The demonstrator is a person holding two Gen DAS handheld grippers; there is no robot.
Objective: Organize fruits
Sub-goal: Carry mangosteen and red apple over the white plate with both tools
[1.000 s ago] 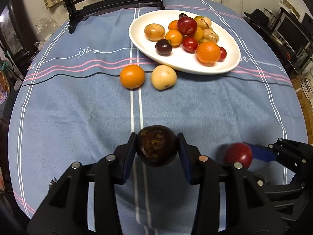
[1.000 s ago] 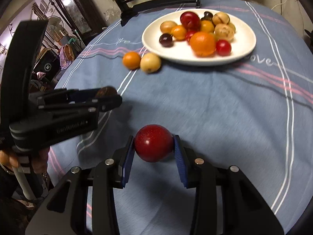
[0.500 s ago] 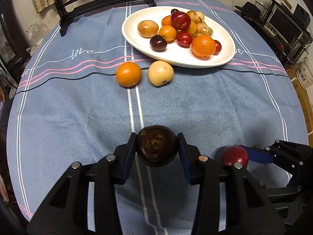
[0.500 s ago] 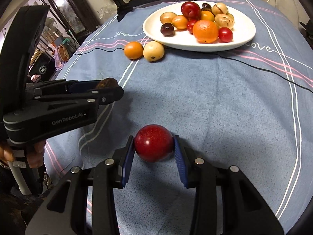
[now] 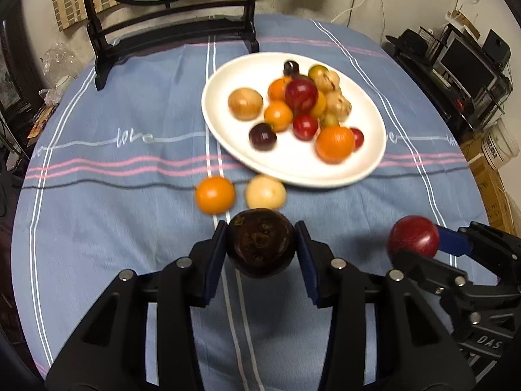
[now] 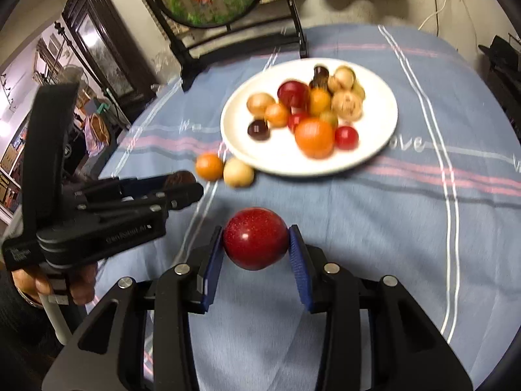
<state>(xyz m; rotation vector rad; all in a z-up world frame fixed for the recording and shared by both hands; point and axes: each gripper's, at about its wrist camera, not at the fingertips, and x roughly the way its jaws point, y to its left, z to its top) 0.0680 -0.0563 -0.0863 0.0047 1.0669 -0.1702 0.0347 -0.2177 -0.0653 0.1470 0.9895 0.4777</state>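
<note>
Blue striped cloth covers a round bench (image 5: pixel 97 228) where two black claws each hold one fruit above it.

In the left wrist view, the left claw (image 5: pixel 261 249) at lower centre is clamped on a dark brown, round mangosteen-like fruit (image 5: pixel 261 247), pads pressing both its sides. At lower right of that frame the right claw (image 6: pixel 256 247) grips a glossy red round fruit (image 6: pixel 255 242); the right wrist view shows it held at lower centre. A white oval ceramic plate (image 5: pixel 293 169) sits in the upper middle, piled with orange, red, tan and dark fruits. Just outside its near rim, on the cloth, lie a small orange fruit (image 5: pixel 215 195) and a pale yellow round fruit (image 5: pixel 265 193), side by side. A hand (image 6: pixel 55 282) holds the left claw's grip at the left edge of the right wrist view.
</note>
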